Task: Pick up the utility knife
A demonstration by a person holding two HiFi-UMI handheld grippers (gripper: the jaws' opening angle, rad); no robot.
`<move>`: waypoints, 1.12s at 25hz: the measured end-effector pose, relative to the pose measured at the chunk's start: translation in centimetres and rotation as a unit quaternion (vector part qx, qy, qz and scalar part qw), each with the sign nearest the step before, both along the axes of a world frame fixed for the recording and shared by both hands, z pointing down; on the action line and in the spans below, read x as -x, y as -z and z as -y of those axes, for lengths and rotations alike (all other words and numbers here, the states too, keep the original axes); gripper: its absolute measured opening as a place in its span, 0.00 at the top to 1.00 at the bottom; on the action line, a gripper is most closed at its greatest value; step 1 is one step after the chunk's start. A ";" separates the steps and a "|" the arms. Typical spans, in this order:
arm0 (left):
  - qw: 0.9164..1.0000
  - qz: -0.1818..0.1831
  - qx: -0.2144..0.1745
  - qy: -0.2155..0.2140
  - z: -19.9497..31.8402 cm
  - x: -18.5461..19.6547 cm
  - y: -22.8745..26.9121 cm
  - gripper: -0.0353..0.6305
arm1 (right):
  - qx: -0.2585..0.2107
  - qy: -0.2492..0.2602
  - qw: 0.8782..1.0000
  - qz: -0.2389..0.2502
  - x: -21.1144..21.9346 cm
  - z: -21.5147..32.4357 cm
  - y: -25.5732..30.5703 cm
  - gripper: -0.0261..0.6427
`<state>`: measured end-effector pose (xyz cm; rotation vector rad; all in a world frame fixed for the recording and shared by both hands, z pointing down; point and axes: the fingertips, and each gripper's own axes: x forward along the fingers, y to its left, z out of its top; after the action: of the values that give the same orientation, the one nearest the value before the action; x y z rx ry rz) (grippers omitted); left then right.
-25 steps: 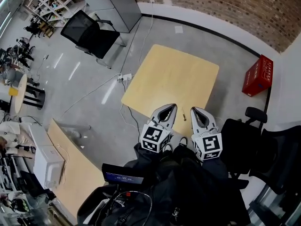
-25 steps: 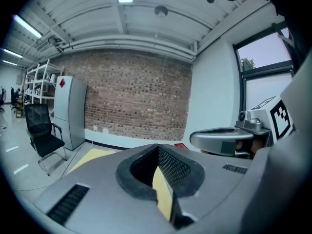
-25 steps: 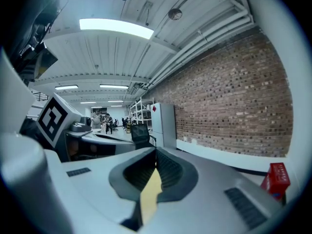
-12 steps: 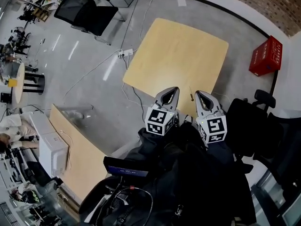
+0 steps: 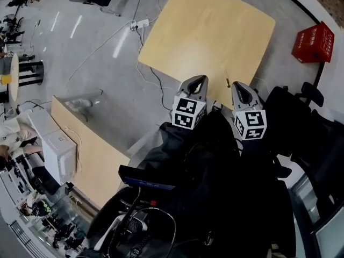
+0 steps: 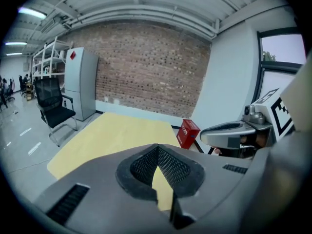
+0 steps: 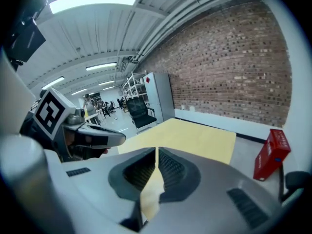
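Drawn closer over the last second: utility knife (image 5: 228, 83), a slim dark sliver, now lying on the desk (image 5: 209, 31) by its near edge, just ahead of and between both claws. Left claw (image 5: 199, 80) clenched on nothing; right claw (image 5: 238, 86) likewise. Best to part one claw, lower it, then grip across the handle. Pale wooden top, grey floor, red crate (image 5: 314, 43), brick wall (image 6: 146, 67).

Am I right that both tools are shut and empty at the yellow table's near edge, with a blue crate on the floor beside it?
Not quite: the head view shows a red crate, not blue. The left tool and right tool are shut and empty at the near edge of the table.
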<state>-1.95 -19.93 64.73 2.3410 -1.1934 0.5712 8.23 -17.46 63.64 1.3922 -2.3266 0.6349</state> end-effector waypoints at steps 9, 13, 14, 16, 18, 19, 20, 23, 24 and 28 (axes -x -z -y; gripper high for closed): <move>0.998 0.029 0.057 -0.012 -1.5 1.2 -6.0 0.95 | 0.078 0.003 0.997 -0.021 0.5 -0.7 -6.9 0.92; 0.996 0.036 0.077 -0.013 -1.4 1.5 -8.0 0.95 | 0.111 0.006 0.993 -0.031 0.9 -0.9 -9.9 0.87; 0.996 0.036 0.082 -0.011 -1.4 1.5 -8.3 0.95 | 0.119 0.008 0.992 -0.036 1.0 -0.9 -10.7 0.86; 0.995 0.040 0.095 -0.008 -1.7 1.7 -9.4 0.95 | 0.131 0.007 0.990 -0.046 1.1 -0.9 -12.2 0.85; 0.993 0.041 0.107 -0.009 -2.1 1.8 -10.3 0.95 | 0.141 0.003 0.988 -0.057 1.0 -0.7 -13.5 0.84; 0.993 0.041 0.113 -0.009 -2.3 2.0 -10.6 0.95 | 0.146 0.001 0.987 -0.062 1.0 -0.6 -14.2 0.84; 0.992 0.042 0.120 -0.010 -2.6 2.2 -11.0 0.95 | 0.152 0.000 0.986 -0.068 0.9 -0.6 -14.8 0.84; 0.990 0.048 0.135 -0.009 -3.4 2.8 -12.0 0.95 | 0.168 0.004 0.982 -0.085 0.7 -0.6 -16.8 0.84; 0.989 0.051 0.137 -0.008 -3.6 2.9 -12.2 0.95 | 0.171 0.005 0.981 -0.090 0.6 -0.6 -17.3 0.84; 0.988 0.053 0.144 -0.003 -3.8 3.8 -13.1 0.95 | 0.177 0.016 0.978 -0.108 0.5 -0.1 -18.7 0.84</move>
<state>-5.76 -16.11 77.87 2.0922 -1.0705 0.8213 7.76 -17.34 82.33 1.1934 -1.9476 0.7981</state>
